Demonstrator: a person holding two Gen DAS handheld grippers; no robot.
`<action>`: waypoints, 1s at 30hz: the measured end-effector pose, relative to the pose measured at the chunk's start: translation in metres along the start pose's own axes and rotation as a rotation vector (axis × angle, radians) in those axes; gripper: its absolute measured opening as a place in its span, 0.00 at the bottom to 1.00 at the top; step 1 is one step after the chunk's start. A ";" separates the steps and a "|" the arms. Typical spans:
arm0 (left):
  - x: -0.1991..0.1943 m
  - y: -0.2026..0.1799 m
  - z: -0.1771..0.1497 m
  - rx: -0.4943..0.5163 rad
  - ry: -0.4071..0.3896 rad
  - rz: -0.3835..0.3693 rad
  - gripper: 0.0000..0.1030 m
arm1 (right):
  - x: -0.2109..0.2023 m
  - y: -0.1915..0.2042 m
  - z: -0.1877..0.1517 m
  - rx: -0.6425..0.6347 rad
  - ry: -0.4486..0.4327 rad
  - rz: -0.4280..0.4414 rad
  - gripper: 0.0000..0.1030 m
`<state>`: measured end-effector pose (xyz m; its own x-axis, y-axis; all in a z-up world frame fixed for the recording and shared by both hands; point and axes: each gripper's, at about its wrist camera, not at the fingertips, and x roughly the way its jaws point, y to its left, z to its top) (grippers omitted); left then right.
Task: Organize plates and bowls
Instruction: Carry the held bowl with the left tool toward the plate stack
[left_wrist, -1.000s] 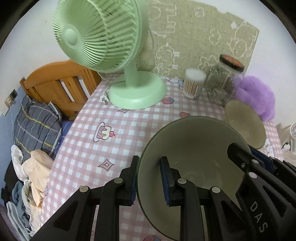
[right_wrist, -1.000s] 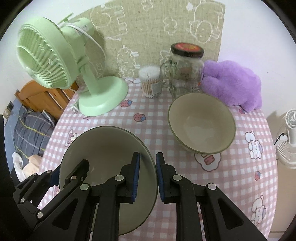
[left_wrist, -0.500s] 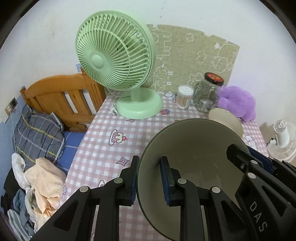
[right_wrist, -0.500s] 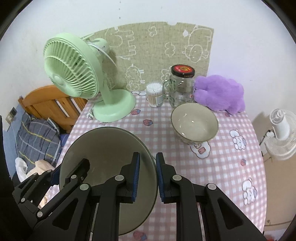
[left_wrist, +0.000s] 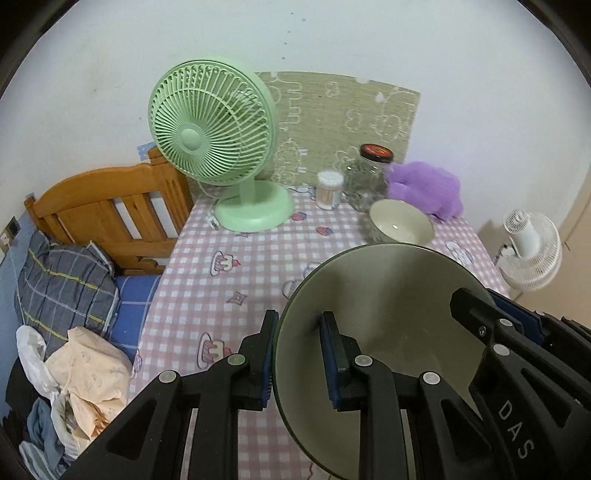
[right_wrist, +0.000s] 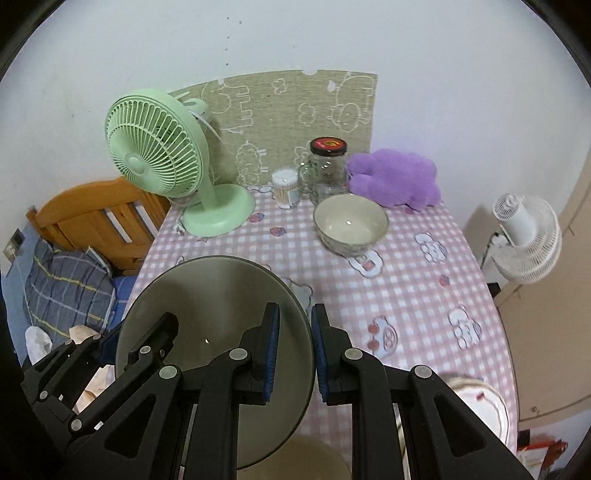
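A large olive-green plate (left_wrist: 384, 325) is held in the air between both grippers, above the pink checked table (left_wrist: 229, 273). My left gripper (left_wrist: 299, 358) is shut on its left rim, and my right gripper (right_wrist: 294, 354) is shut on its right rim (right_wrist: 295, 306). The plate also shows in the right wrist view (right_wrist: 207, 302). A cream bowl (right_wrist: 350, 223) stands upright at the back of the table, also in the left wrist view (left_wrist: 400, 225). A second cream dish (right_wrist: 306, 461) shows below the plate at the near edge. A patterned plate (right_wrist: 480, 402) lies at the near right.
A green desk fan (right_wrist: 162, 166), a cotton swab box (right_wrist: 285, 188), a glass jar (right_wrist: 327, 171) and a purple plush (right_wrist: 395, 177) line the back of the table. A wooden bed frame (left_wrist: 107, 210) with bedding is on the left. A white floor fan (right_wrist: 524, 236) stands on the right.
Both grippers have risen and pulled back with the green plate held between them. The table and the cream bowl now look farther away.
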<state>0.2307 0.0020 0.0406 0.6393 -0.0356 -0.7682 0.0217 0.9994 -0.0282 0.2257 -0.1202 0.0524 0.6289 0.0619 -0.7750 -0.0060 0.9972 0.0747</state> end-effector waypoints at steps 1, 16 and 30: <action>-0.003 -0.001 -0.005 0.010 0.000 -0.009 0.20 | -0.003 -0.001 -0.005 0.006 -0.001 -0.006 0.21; -0.006 -0.019 -0.080 0.130 0.095 -0.085 0.20 | -0.020 -0.020 -0.092 0.078 0.085 -0.075 0.20; 0.023 -0.033 -0.125 0.182 0.205 -0.088 0.20 | 0.009 -0.031 -0.138 0.104 0.212 -0.101 0.20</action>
<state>0.1489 -0.0315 -0.0557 0.4609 -0.1029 -0.8815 0.2195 0.9756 0.0008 0.1238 -0.1448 -0.0437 0.4452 -0.0192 -0.8952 0.1356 0.9897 0.0462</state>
